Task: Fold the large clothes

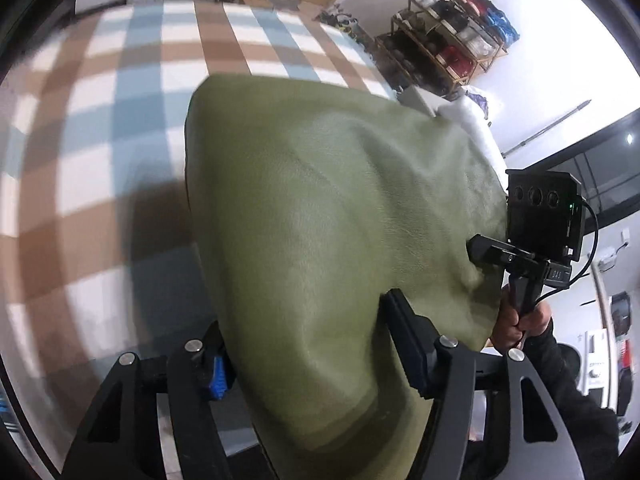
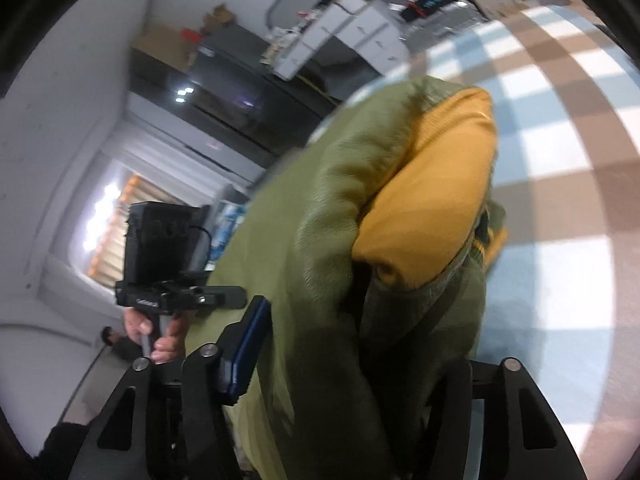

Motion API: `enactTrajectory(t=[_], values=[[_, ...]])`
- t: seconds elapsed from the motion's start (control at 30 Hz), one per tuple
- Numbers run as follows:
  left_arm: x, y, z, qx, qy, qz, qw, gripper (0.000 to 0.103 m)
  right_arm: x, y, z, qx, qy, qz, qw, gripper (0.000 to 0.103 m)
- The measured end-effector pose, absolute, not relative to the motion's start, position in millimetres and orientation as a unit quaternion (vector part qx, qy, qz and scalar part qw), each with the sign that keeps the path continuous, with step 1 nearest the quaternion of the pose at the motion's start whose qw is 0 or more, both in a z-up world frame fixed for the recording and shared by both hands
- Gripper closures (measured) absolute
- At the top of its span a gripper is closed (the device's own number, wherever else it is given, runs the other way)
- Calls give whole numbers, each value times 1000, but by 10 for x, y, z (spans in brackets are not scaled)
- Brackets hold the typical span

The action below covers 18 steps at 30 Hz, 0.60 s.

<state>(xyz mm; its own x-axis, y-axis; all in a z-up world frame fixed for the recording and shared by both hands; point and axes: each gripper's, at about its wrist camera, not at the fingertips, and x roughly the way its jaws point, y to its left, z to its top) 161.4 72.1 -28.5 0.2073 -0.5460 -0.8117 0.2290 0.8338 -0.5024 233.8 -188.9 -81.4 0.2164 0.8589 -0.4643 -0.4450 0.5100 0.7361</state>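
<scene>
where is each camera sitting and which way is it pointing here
Left wrist: on the left gripper, looking along its fingers over the green jacket to the checked cloth and a shelf; the right gripper and right hand show.
Right wrist: on the right gripper, facing the jacket's orange lining, a window behind; the left gripper and left hand show.
Shared: jacket, checked cloth, the opposite gripper.
</scene>
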Motion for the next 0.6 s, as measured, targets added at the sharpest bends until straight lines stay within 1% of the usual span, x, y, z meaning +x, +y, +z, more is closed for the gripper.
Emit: enactTrajectory(t=[0.2,0.27,0.37,0.4,0.43,0.47,0.53,0.6], values=[[1495,1090,-74,-113,556,-222,793,44,2336,-1395,-601,215,420,483,737,51],[1453,1203,-169,-113,554,-208,798,44,2390,-1185,-595,210,430,481,734,51],[1509,1271,-561,-125,585,-187,779,44,2516,-947,-832,199,479,461,720,50],[1509,1297,-758,-128,600,-178,769,43,2539,-885,-941,182,501,448,718,47],[1493,1313,-898,-128,610,-168,763,41,2549,-859,-1045,167,521,435,715,47],[1471,1325,-1025,-129,614,-160,762,36,2534,-879,-1096,158,527,429,716,47],[1412,1349,-1148,-139,603,-164,768,33,2480,-975,-1113,142,529,426,720,47],[1366,1356,-1187,-142,590,-168,777,32,2431,-1093,-1043,129,529,408,733,34]])
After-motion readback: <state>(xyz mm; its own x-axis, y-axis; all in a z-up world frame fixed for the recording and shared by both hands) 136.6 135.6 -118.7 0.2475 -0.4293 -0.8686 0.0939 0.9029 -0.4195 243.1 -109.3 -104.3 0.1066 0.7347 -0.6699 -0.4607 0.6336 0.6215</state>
